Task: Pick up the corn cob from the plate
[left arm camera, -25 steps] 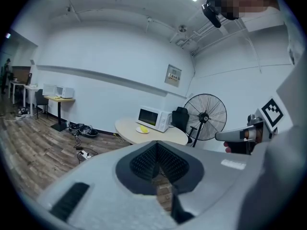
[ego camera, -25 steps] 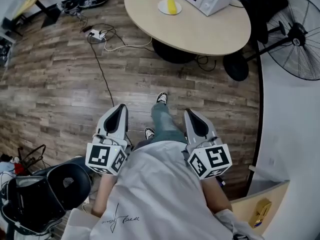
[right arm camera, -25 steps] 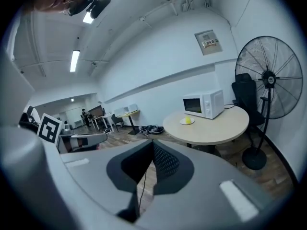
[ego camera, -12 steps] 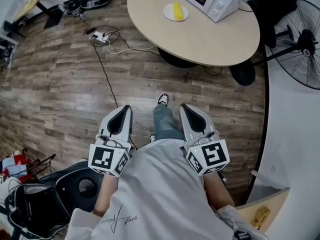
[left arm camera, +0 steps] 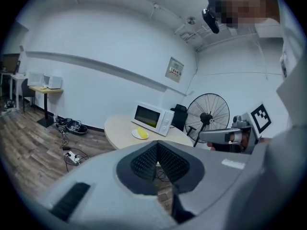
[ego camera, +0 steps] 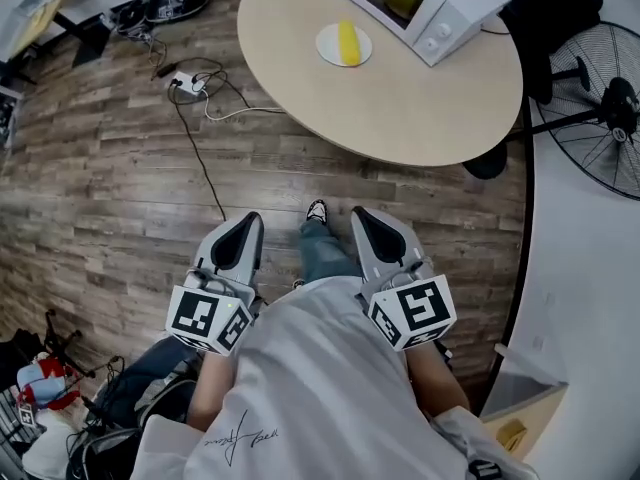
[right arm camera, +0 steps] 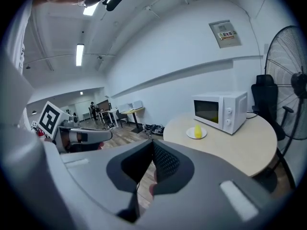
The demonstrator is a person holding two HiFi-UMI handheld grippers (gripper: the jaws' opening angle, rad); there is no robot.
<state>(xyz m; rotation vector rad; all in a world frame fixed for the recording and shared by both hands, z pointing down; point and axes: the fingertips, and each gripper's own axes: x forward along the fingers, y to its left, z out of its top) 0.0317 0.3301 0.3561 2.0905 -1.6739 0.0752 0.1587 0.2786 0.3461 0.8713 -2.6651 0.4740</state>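
Looking steeply down, the head view alone showed the brown wood-plank floor [ego camera: 120,188], a white power strip [ego camera: 185,78] with tangled cables, and the person's white shirt [ego camera: 310,388]. The two gripper views showed white walls instead, and the right gripper view also took in a framed grey wall panel [right arm camera: 225,32] high up.

The yellow corn cob [ego camera: 346,42] lay on a small white round plate [ego camera: 325,46] on the round beige table [ego camera: 400,108], just beside the white microwave oven [ego camera: 425,3] and well apart from both grippers.

The left grey gripper [ego camera: 246,224] had its jaws pressed together with nothing between them, and so did the right grey gripper [ego camera: 360,216]. Both were held over the floor in front of the person, short of the table.

The black standing fan [ego camera: 600,88] was cut off at the head view's right edge. A yellowish shape behind the microwave's dark window could not be made out. In both gripper views the cob was only a small yellow spot.
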